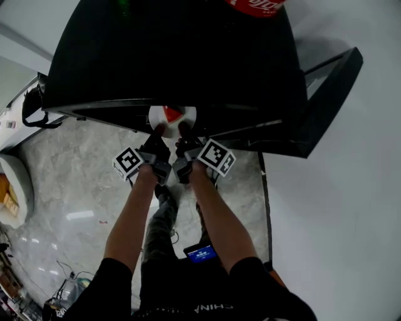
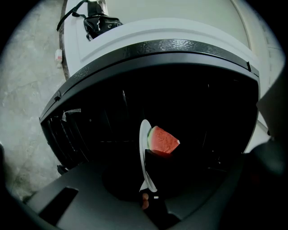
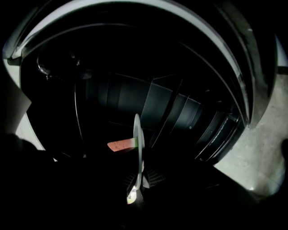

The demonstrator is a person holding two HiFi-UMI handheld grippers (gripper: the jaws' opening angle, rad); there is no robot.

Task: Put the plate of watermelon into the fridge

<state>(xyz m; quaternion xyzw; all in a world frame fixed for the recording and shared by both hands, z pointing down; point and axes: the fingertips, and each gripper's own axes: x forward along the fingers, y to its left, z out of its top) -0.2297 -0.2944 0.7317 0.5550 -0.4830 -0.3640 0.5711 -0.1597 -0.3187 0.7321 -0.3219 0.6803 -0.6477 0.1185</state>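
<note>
A white plate (image 1: 172,115) with a red watermelon wedge (image 1: 172,113) is held at the mouth of the black fridge (image 1: 175,50), half under its top edge. My left gripper (image 1: 156,131) is shut on the plate's near left rim and my right gripper (image 1: 185,130) on its near right rim. In the left gripper view the plate (image 2: 144,155) shows edge-on with the wedge (image 2: 163,140) to its right, the left gripper (image 2: 148,197) pinching its lower rim. In the right gripper view the plate (image 3: 138,143) is also edge-on, with the wedge (image 3: 120,145) to its left and the right gripper (image 3: 133,193) clamped below.
The fridge door (image 1: 326,106) stands open at the right. Dark wire shelves (image 3: 180,112) line the inside. A red object (image 1: 257,6) lies on the fridge top. A black strap (image 1: 31,106) hangs at the left by a white counter (image 1: 9,119). Marble floor (image 1: 75,182) lies below.
</note>
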